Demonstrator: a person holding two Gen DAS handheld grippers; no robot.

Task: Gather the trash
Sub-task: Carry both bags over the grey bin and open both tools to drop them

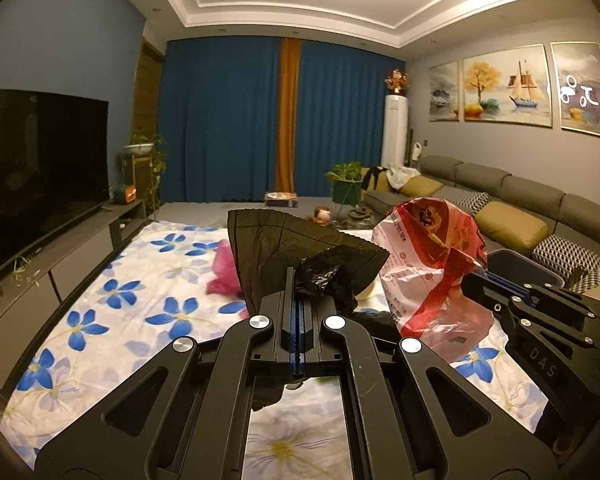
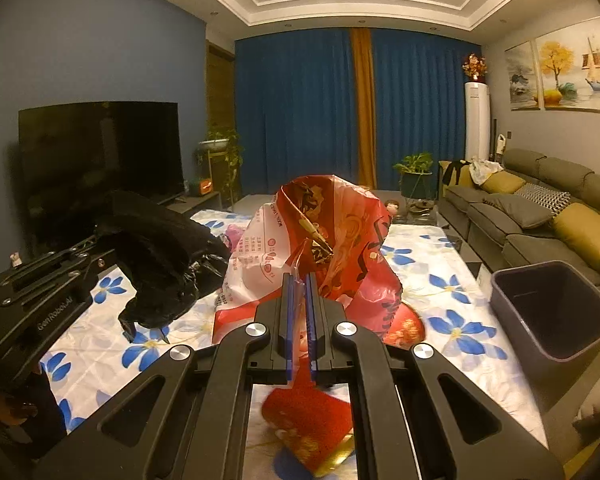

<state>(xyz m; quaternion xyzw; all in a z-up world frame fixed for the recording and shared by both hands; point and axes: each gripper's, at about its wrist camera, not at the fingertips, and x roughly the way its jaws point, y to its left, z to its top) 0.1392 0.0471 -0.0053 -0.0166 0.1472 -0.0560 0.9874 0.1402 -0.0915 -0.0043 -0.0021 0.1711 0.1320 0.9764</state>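
A crumpled, glossy black plastic bag (image 1: 300, 248) fanned out above the left gripper (image 1: 298, 280), whose fingers (image 1: 289, 296) were pinched fully together on it, over a white sheet printed with blue flowers (image 1: 120, 300). Beside it, the right gripper (image 2: 300, 292) held a creased red-and-white printed plastic bag (image 2: 340, 240), fingers (image 2: 287, 300) nearly closed on its film. A dark grey plastic bin (image 2: 556, 312) stood open at right.

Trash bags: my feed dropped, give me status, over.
Left gripper shut on black bag. Right gripper shut on red bag. Both bags held above the floral sheet. Bin open, path looks unobstructed.
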